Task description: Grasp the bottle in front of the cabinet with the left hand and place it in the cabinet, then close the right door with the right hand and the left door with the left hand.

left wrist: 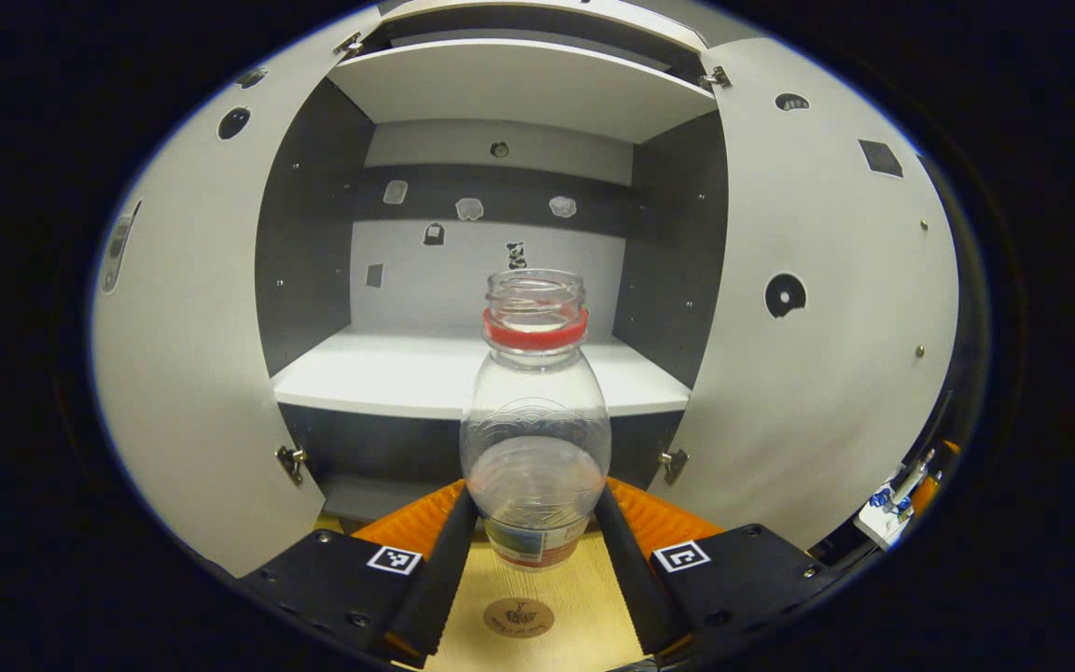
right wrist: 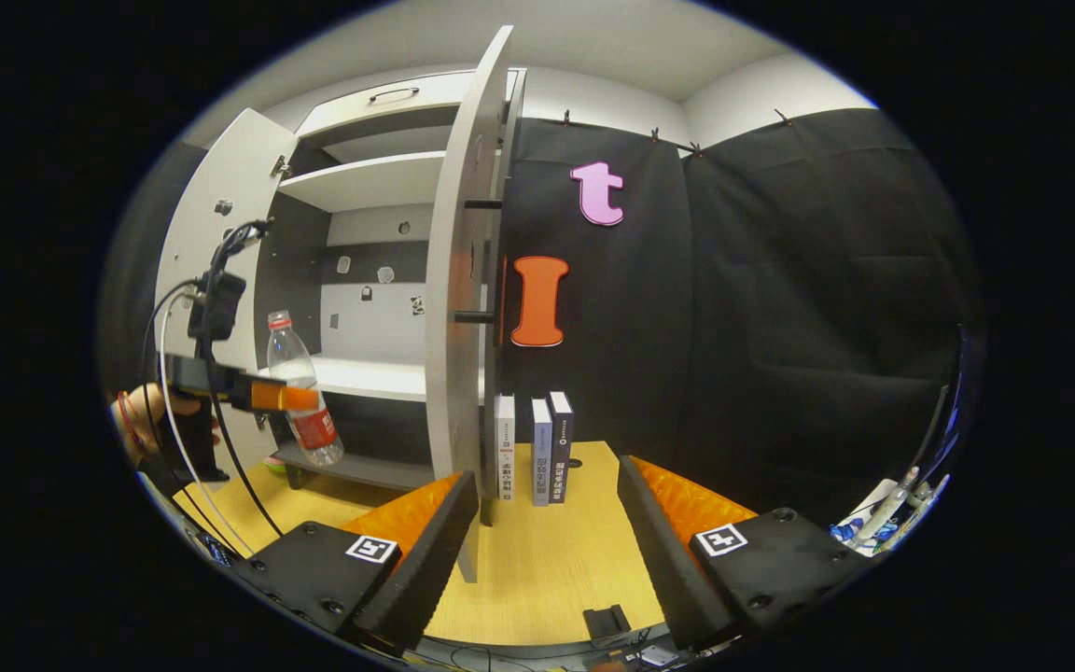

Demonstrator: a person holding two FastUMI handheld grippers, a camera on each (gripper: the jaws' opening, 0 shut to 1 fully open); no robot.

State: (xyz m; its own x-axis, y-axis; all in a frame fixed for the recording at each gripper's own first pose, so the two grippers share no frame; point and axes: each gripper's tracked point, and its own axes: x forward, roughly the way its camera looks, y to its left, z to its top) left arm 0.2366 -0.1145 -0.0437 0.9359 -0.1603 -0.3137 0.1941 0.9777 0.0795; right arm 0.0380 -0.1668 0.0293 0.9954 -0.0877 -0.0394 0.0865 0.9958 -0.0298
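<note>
Black cloth (right wrist: pixel 780 308) drapes the booth's wall beneath a pale ceiling (right wrist: pixel 593 47); a light wooden counter (right wrist: pixel 547 560) runs below; three books (right wrist: pixel 533 448) stand upright on it against the cloth.

Three books (right wrist: pixel 534 448) stand upright side by side on the wooden table (right wrist: pixel 547 560), just right of the open door's edge and close to the black cloth wall (right wrist: pixel 780 308). A round dark emblem (left wrist: pixel 518 617) marks the tabletop.
</note>
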